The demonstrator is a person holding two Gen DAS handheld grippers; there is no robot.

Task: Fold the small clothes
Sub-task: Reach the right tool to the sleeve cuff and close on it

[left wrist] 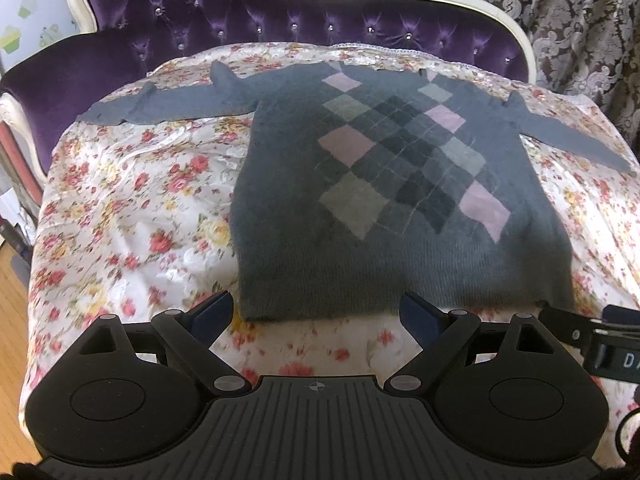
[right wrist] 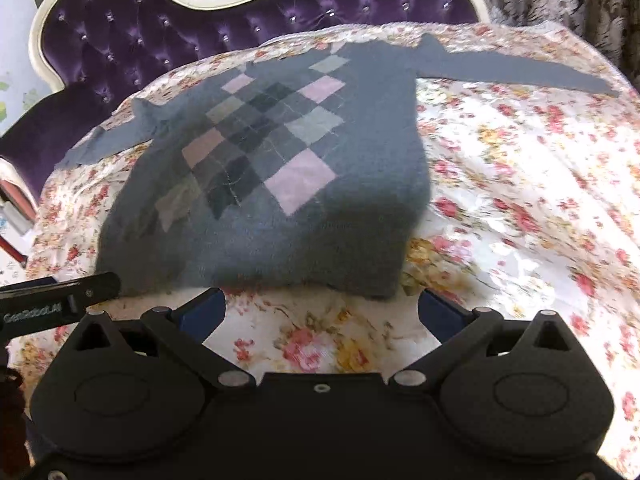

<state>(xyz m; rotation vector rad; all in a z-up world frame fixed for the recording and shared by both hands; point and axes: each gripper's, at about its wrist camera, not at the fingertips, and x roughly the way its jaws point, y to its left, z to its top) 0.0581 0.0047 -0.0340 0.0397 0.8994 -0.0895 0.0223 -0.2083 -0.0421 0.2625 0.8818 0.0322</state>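
Grey knit sweater [left wrist: 400, 184], one piece, argyle panel of pink, grey-green and dark diamonds on the chest, laid flat face-up just ahead of both tongs, hem nearest them, both sleeves spread sideways. Left sleeve [left wrist: 168, 106] runs off to the far left of the left gripper [left wrist: 320, 316]; right sleeve [right wrist: 516, 70] runs far right of the right gripper [right wrist: 322, 312]. Left gripper: jaws spread wide, nothing between them, fingertips level with the hem, which lies between and just past them; contact with the knit not resolvable. Right gripper: also spread wide, holding nothing, tips just short of the hem over bare cover, hem's right corner slightly ahead. Each tong shows at the edge of the other's view, so they sit side by side along the hem. Two grippers, two sleeves, one garment. Under it: floral bedspread [left wrist: 132, 216], white with red and yellow roses. Beyond: tufted purple headboard [left wrist: 248, 12] with cream frame, then patterned curtain [left wrist: 560, 4].
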